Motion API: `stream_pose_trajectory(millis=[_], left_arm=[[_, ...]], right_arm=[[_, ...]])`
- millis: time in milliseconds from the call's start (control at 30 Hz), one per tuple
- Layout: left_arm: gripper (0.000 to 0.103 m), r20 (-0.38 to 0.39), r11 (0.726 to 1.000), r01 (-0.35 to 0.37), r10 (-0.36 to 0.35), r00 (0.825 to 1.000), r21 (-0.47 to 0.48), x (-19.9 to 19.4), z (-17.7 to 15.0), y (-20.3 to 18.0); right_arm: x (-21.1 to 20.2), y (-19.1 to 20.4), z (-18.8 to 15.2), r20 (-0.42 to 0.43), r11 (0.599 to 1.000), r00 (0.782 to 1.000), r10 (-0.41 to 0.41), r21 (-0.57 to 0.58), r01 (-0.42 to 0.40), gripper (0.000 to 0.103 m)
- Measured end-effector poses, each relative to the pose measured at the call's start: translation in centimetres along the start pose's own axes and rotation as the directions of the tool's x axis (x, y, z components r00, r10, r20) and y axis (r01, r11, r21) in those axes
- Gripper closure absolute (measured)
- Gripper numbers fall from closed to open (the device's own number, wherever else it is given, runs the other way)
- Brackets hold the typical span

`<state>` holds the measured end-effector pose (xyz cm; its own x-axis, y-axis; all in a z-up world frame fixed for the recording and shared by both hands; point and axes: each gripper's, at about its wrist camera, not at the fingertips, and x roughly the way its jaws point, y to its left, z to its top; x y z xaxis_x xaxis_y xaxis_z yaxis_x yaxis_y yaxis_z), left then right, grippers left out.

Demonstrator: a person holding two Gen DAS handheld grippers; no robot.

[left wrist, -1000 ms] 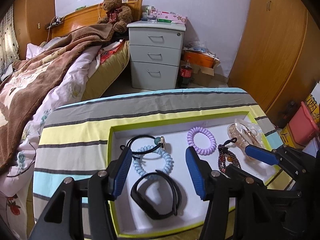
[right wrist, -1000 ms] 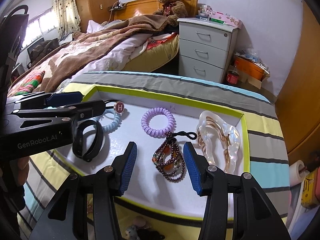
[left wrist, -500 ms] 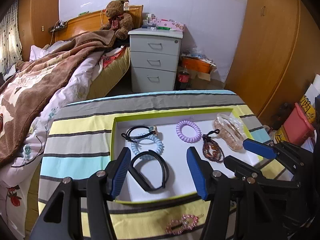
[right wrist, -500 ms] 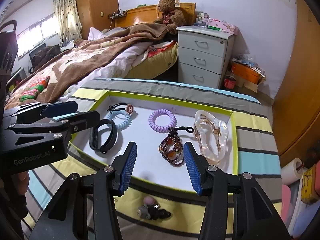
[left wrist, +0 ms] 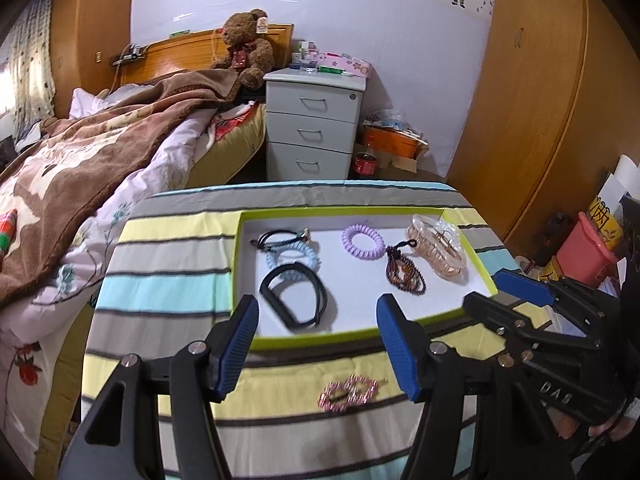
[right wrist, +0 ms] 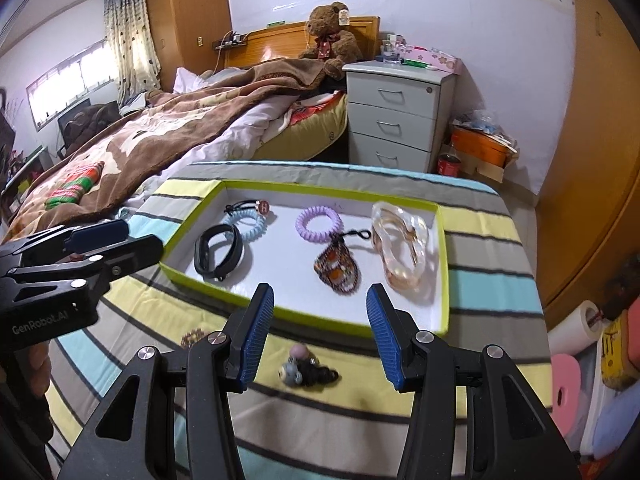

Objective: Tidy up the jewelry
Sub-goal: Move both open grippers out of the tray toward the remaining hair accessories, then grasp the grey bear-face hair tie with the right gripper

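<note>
Two blue-padded grippers hang over a striped cloth (left wrist: 172,240), and neither holds anything.

From the left wrist camera, the left gripper (left wrist: 318,346) stands released; its jaws have just been opening, with only cloth and tray edge showing between them. Just ahead of its fingertips lies a shallow tray (left wrist: 240,264) with a lime-green rim. Inside, straight ahead of the left pad, sits a black band (left wrist: 296,294), and beyond that a pale blue coil tie (left wrist: 296,254) with a black hair tie (left wrist: 280,238) over it. Ahead of the right pad lie a beaded bracelet (left wrist: 404,272), a purple coil tie (left wrist: 363,241) and a clear hair claw (left wrist: 438,246). Under the gripper, on the cloth outside the tray, lies a pink sparkly clip (left wrist: 348,392). The right gripper (left wrist: 520,286) shows at the right edge.

From the right wrist camera, the right gripper (right wrist: 320,332) is also released, its pads well apart over the near tray rim (right wrist: 304,312). The beaded bracelet (right wrist: 338,268) lies just ahead between the pads, with the hair claw (right wrist: 400,248) to its right. Below the gripper, a small dark hair tie with charms (right wrist: 306,372) rests on the cloth. The left gripper (right wrist: 100,236) enters from the left.
</note>
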<state>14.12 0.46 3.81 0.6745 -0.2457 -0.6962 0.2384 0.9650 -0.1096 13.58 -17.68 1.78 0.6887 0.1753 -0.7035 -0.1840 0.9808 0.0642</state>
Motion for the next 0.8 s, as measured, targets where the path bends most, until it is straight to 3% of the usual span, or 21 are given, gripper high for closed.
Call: stream_pose_trajectory(millis=[500, 800], left_arm=[[0.035, -0.012, 0.996, -0.011, 0.01, 1.0, -0.087, -0.7, -5.3, 2.5], [0.034, -0.029, 0.993, -0.001, -0.003, 1.0, -0.115, -0.5, -6.8, 3.6]], right_arm=[[0.9, -1.5, -5.0, -0.036, 0.997, 0.999, 0.031, 0.075, -0.028, 0.053], [2.6, 0.0, -5.2, -0.073, 0.997, 0.996, 0.049, 0.054, -0.045, 0.052]])
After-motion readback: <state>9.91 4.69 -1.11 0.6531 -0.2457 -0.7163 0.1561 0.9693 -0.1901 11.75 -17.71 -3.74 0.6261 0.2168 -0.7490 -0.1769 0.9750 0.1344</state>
